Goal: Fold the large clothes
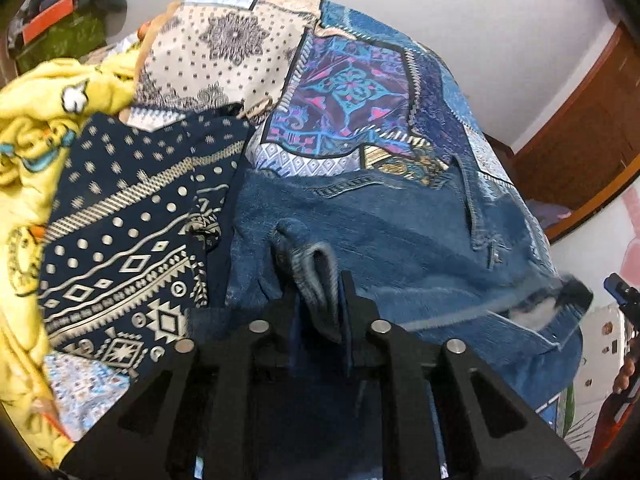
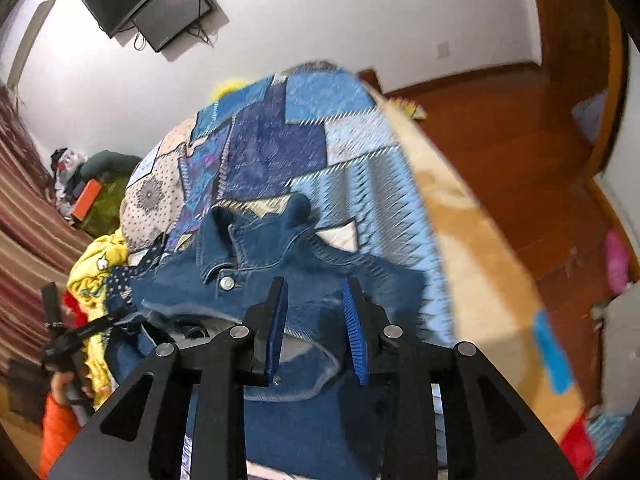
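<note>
A blue denim jacket (image 1: 400, 240) lies on a patchwork bedspread (image 1: 344, 92). My left gripper (image 1: 320, 280) is shut on a bunched fold of the jacket's denim. In the right wrist view the jacket (image 2: 256, 264) lies collar up with a metal button showing. My right gripper (image 2: 314, 292) is open just above the jacket's body, with nothing between its blue pads (image 2: 352, 320). The left gripper (image 2: 80, 332) shows at that view's left edge, at the jacket's side.
A dark patterned garment (image 1: 132, 240) and a yellow printed garment (image 1: 36, 128) lie left of the jacket. The bed's right edge (image 2: 472, 240) drops to a wooden floor (image 2: 520, 140). A cluttered pile (image 2: 80, 184) sits at the far end. A TV (image 2: 152, 4) hangs on the wall.
</note>
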`<action>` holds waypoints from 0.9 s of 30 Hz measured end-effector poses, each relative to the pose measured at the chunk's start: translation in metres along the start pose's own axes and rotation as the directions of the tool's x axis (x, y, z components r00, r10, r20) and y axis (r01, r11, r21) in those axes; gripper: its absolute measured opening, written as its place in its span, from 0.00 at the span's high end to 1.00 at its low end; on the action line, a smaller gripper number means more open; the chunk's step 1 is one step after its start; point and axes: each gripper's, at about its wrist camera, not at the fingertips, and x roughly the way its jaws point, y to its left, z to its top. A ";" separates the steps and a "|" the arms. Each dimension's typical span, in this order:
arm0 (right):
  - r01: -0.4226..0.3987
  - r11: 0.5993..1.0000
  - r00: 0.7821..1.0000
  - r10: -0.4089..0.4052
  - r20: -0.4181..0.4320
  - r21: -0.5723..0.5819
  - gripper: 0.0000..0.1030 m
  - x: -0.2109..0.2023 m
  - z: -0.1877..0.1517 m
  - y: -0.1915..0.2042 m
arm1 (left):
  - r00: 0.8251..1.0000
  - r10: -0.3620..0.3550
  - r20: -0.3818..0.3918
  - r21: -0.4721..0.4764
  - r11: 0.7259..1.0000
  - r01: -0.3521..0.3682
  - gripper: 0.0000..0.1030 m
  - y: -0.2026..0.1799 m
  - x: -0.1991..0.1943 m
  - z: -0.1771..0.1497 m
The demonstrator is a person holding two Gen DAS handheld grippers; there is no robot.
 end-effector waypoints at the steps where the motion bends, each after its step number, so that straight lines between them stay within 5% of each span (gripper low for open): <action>1: 0.002 1.000 1.000 -0.002 0.004 -0.019 0.73 -0.011 -0.001 0.001 | 1.000 0.000 0.011 0.009 1.000 0.000 0.71 -0.004 -0.010 0.000; 4: 0.013 0.998 1.000 -0.012 0.009 -0.065 0.58 -0.026 -0.008 0.006 | 0.993 0.023 0.117 0.034 0.999 -0.028 0.43 -0.012 -0.047 0.002; 9: 0.022 0.987 1.000 -0.021 0.003 -0.159 0.49 -0.031 -0.034 0.027 | 0.982 0.021 0.185 0.105 0.994 -0.041 0.32 -0.023 -0.091 -0.006; 15: -0.012 0.984 0.997 -0.003 -0.082 -0.178 0.42 -0.004 -0.066 0.042 | 0.992 0.056 0.109 0.200 0.977 -0.077 0.29 -0.034 -0.077 -0.032; 22: 0.002 0.966 0.977 -0.057 -0.205 -0.257 0.40 0.044 -0.093 0.065 | 0.994 0.101 -0.050 0.279 0.957 -0.083 0.29 -0.044 -0.012 -0.056; 27: 0.009 0.948 0.958 -0.100 -0.269 -0.319 0.36 0.084 -0.089 0.082 | 0.983 0.166 -0.082 0.314 0.940 -0.132 0.08 -0.037 0.029 -0.064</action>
